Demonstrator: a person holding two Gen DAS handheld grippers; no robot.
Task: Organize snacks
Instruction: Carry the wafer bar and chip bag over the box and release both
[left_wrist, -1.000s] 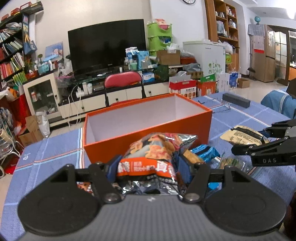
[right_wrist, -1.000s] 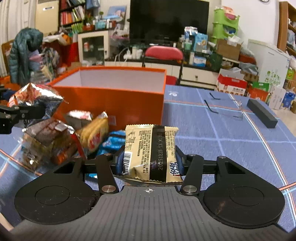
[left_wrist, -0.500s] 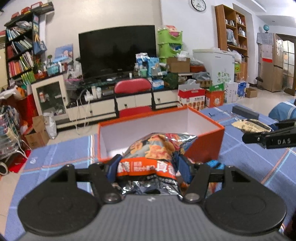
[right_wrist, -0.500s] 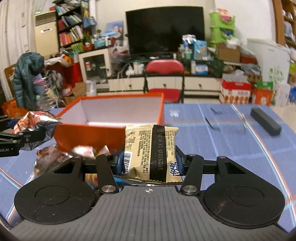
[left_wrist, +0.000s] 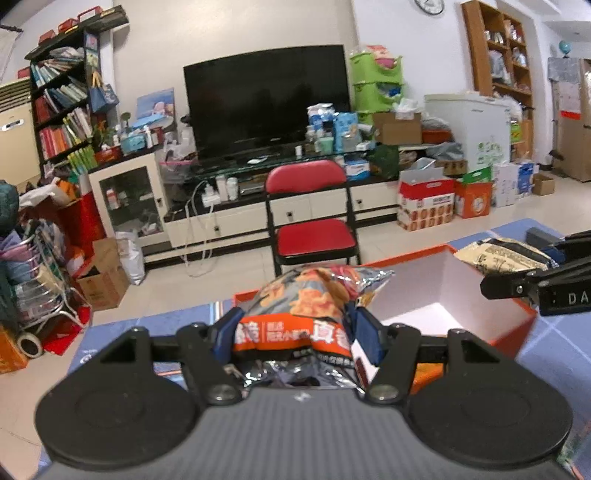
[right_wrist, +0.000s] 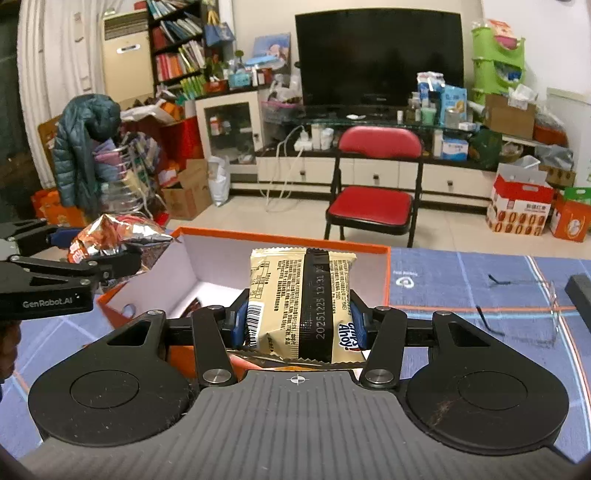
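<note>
My left gripper (left_wrist: 297, 332) is shut on an orange and silver chip bag (left_wrist: 306, 310) and holds it over the left end of the open orange box (left_wrist: 517, 325). My right gripper (right_wrist: 299, 325) is shut on a beige Chips Ahoy cookie pack (right_wrist: 299, 302) and holds it above the box (right_wrist: 288, 236), whose white inside shows beneath. The left gripper with the chip bag (right_wrist: 110, 240) shows at the left of the right wrist view. The right gripper with the cookie pack (left_wrist: 498, 254) shows at the right of the left wrist view.
The box stands on a blue checked tablecloth (right_wrist: 461, 288). A pair of glasses (right_wrist: 524, 299) and a black bar (right_wrist: 581, 295) lie on the cloth at the right. A red folding chair (right_wrist: 373, 184) stands beyond the table's far edge.
Both grippers have risen and moved forward with their snacks, from above the loose snack pile to over the orange box. The pile has dropped out of view.
</note>
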